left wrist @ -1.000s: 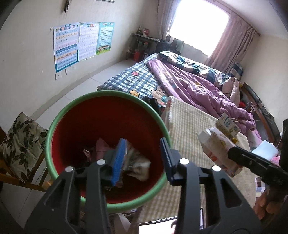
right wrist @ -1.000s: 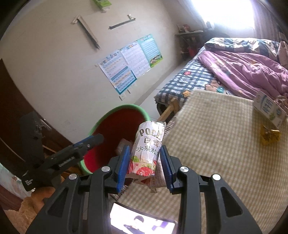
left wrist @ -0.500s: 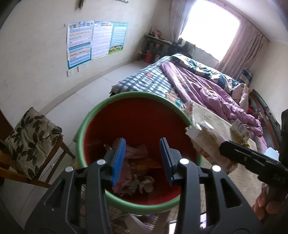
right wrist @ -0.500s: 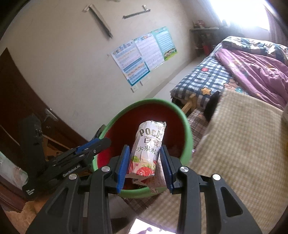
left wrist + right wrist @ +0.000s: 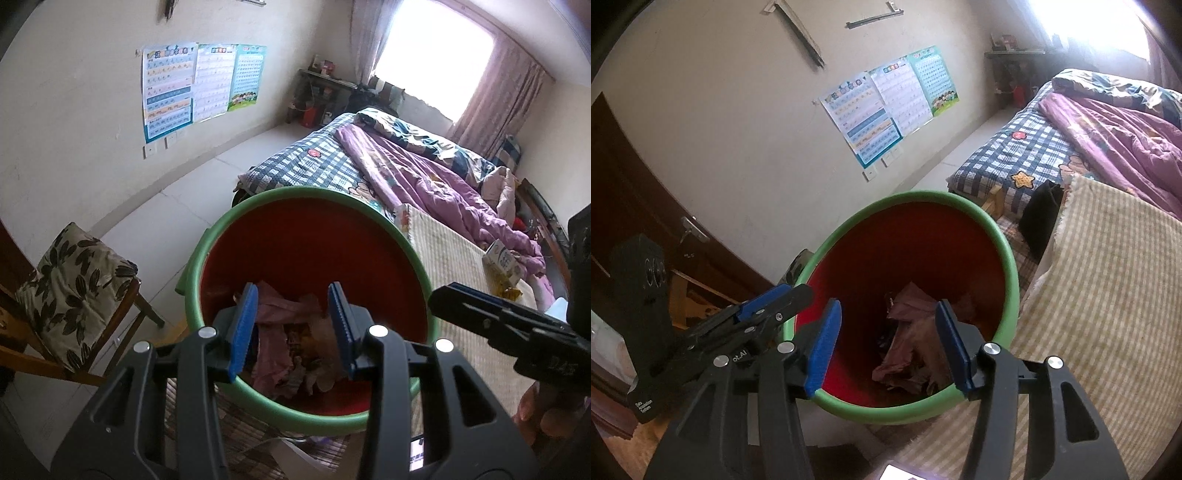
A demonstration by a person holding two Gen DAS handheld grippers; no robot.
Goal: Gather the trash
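Note:
A red bin with a green rim (image 5: 207, 254) stands beside the bed; it also shows in the right wrist view (image 5: 1008, 254). Crumpled wrappers and paper (image 5: 291, 354) lie in its bottom, also seen in the right wrist view (image 5: 912, 347). My left gripper (image 5: 291, 328) is open and empty above the bin's near rim. My right gripper (image 5: 888, 343) is open and empty over the bin. The snack packet is not visible between its jaws. A small carton (image 5: 504, 260) lies on the beige mat (image 5: 454, 258).
A chair with a leaf-print cushion (image 5: 70, 291) stands left of the bin. The bed with a purple quilt (image 5: 424, 173) lies behind. A dark wooden door (image 5: 639, 206) is at the left. A black object (image 5: 1041, 218) leans by the mat's edge.
My right gripper moved over the bin and opened; the snack packet it held is gone from its jaws. The left gripper shifted left, bringing the bin to centre.

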